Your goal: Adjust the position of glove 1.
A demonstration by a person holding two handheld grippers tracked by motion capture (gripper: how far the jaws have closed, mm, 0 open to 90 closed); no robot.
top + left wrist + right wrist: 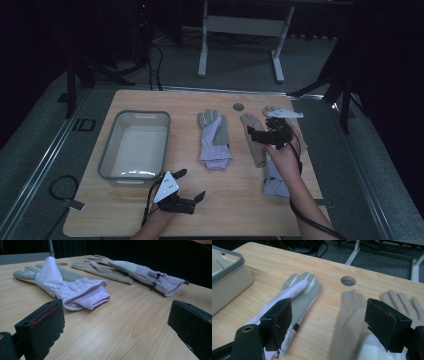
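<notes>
Nothing binned yet: grey rectangular plastic bin (134,145) at left sits bare. Right gripper (272,134) open above beige-and-lilac fabric gloves (260,142) at right; left gripper (192,186) open, idle near.

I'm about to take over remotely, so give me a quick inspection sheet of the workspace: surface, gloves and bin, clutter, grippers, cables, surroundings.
Surface: wooden table with a round hole near the far edge.
Job's things: lilac-and-grey glove flat at centre, cuff toward the person; tan glove to its right, beside another lilac glove partly under the right hand; grey bin on the left looks empty.
Clutter: nothing seen.
Grippers: left gripper open, low at the near edge, holding nothing; right gripper open above the tan glove, nothing between its jaws.
Cables: black cable trails from the right gripper; more on the floor.
Surroundings: dark room, grey stand behind.
</notes>
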